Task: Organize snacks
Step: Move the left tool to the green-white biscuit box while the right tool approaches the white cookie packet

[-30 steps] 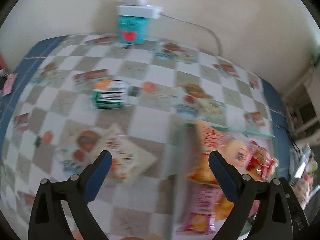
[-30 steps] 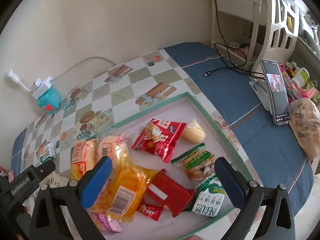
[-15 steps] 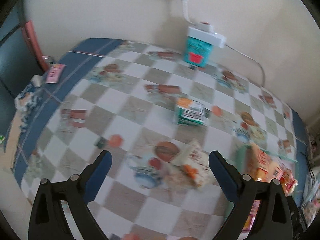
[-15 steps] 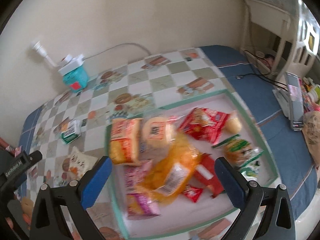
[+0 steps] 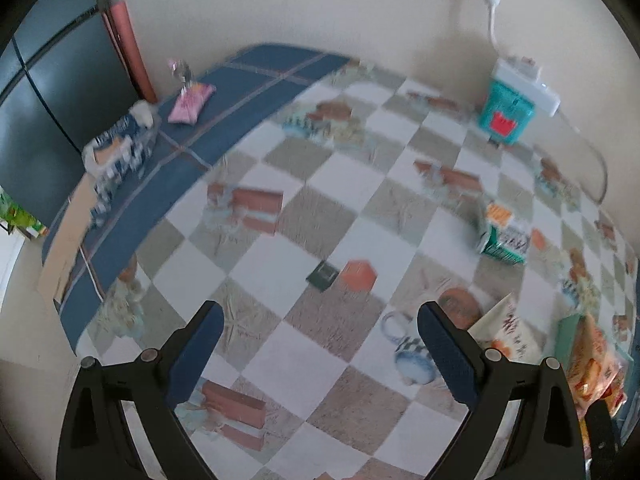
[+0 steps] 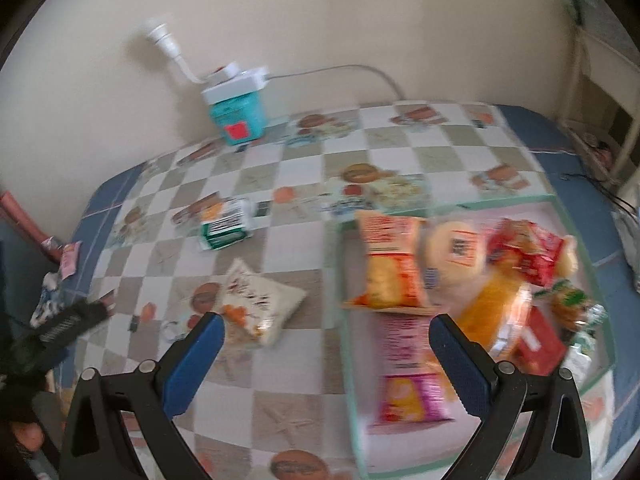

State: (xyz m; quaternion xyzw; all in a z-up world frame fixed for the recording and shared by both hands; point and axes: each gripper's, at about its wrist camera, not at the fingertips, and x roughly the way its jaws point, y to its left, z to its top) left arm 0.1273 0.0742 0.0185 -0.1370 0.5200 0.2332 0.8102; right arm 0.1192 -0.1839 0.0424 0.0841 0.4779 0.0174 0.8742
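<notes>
Both of your grippers hang above the table [image 6: 304,380] with jaws wide apart and nothing between them. Most snacks already lie in the green-rimmed tray [image 6: 336,264] on the right; two lie loose on the checked cloth to its left: a white pouch [image 6: 260,304] near you and a green-and-white packet [image 6: 226,230] farther off, toward the teal box [image 6: 238,118] at the wall. In the right wrist view, the right gripper [image 6: 326,354] has the pouch just beyond and left of its left jaw, close to the tray's left rim; the pouch's long axis runs from far left to near right, slanted across the line of the jaws. In the left wrist view, the left gripper [image 5: 320,342] points at bare cloth; the pouch [image 5: 506,334] shows only at the right jaw's outer side, and the packet [image 5: 504,236] lies well apart, far and right. Judged from this, the right gripper is nearer the pouch, and needs to shift left and turn to cross the short axis. The packet is the likelier target for your left gripper. Both views are blurred, so edges are approximate.
</notes>
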